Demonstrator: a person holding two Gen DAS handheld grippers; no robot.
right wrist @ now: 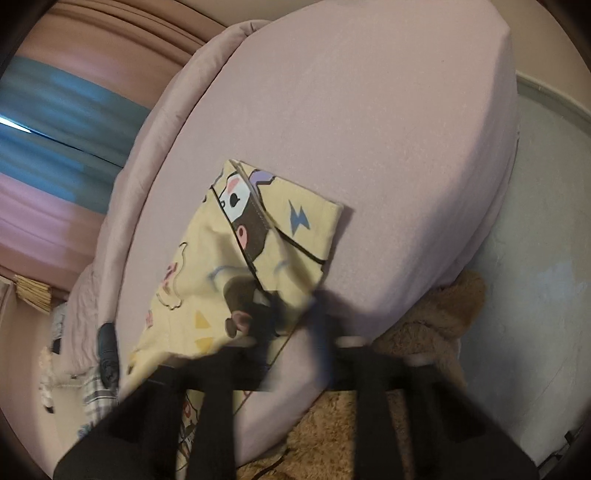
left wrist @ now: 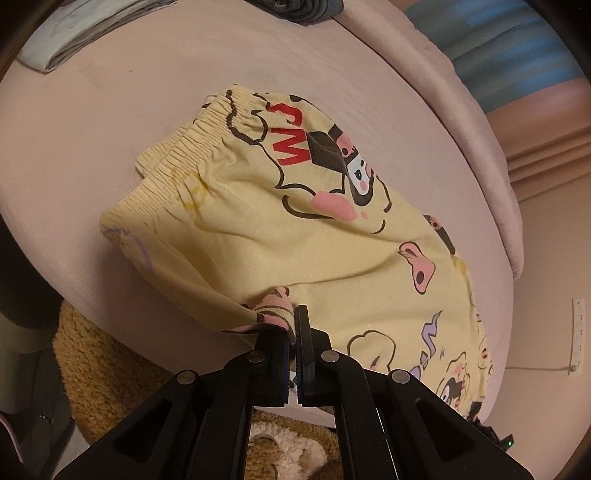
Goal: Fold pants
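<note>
Yellow cartoon-print pants [left wrist: 288, 229] lie flat on the pink bed [left wrist: 110, 147], with the elastic waistband [left wrist: 184, 147] at the upper left. At the bed's near edge my left gripper [left wrist: 291, 325] is shut on a pinched fold of the pants. In the right wrist view the leg end of the pants [right wrist: 221, 266] lies with its hems [right wrist: 295, 218] pointing away from me. My right gripper [right wrist: 291, 317] is motion-blurred at the near corner of that leg, and its fingers look shut on the fabric edge.
A brown fluffy rug [left wrist: 96, 354] lies on the floor under the bed's near edge, also the rug [right wrist: 424, 332]. Folded pale cloth [left wrist: 62, 40] and dark clothes [left wrist: 295, 7] sit at the bed's far side. A bunched pink quilt [left wrist: 480, 129] lines the right edge.
</note>
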